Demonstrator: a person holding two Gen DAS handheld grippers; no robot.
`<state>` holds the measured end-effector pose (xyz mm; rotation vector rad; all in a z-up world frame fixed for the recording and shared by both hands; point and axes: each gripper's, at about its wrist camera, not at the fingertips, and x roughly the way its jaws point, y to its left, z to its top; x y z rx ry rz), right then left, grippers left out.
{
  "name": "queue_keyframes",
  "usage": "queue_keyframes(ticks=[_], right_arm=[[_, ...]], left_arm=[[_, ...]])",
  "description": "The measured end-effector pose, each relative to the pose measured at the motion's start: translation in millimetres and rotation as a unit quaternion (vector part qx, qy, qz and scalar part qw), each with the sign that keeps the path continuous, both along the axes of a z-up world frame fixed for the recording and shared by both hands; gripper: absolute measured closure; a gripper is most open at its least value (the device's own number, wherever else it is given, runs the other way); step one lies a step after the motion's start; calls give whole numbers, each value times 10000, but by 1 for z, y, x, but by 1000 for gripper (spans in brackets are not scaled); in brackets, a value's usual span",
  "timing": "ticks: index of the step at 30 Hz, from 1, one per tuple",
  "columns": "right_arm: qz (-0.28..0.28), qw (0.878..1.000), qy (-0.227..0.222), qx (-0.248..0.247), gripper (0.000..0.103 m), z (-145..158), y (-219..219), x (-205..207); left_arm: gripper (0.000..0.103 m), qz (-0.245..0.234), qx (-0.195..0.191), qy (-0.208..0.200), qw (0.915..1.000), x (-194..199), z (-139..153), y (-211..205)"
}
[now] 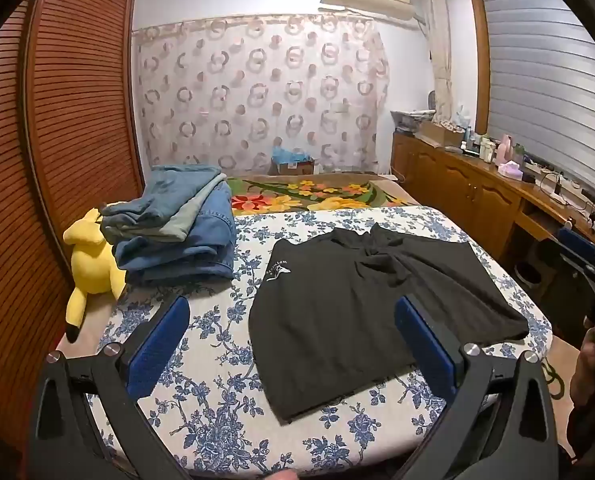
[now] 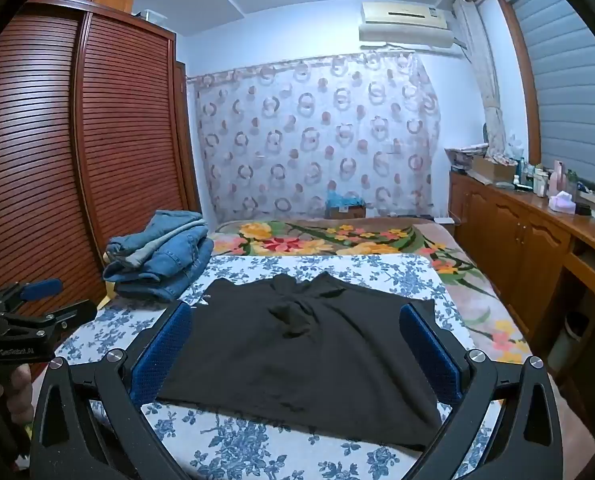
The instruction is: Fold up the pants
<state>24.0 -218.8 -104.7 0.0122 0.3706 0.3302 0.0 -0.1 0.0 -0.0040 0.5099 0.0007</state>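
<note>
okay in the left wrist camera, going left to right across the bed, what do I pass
Yellow plush toy → stack of folded jeans → black pants spread flat on the floral sheet → wooden cabinets beyond the bed's right edge.

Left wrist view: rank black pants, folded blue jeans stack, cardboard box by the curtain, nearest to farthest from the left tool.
1. Black fabric pants: spread flat on the bed, between the open left tool fingers.
2. Folded blue denim jeans stack: farther back, left.
3. Brown cardboard box: far end, at the curtain.
</note>
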Motion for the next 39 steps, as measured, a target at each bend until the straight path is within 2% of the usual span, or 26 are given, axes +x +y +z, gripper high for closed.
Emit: queue_keyframes(ticks=[39], right_arm=[[31,10000,-11,22,0,-1,0,0]], left_arm=[[0,-22,-46,-50,10000,1,0,0]])
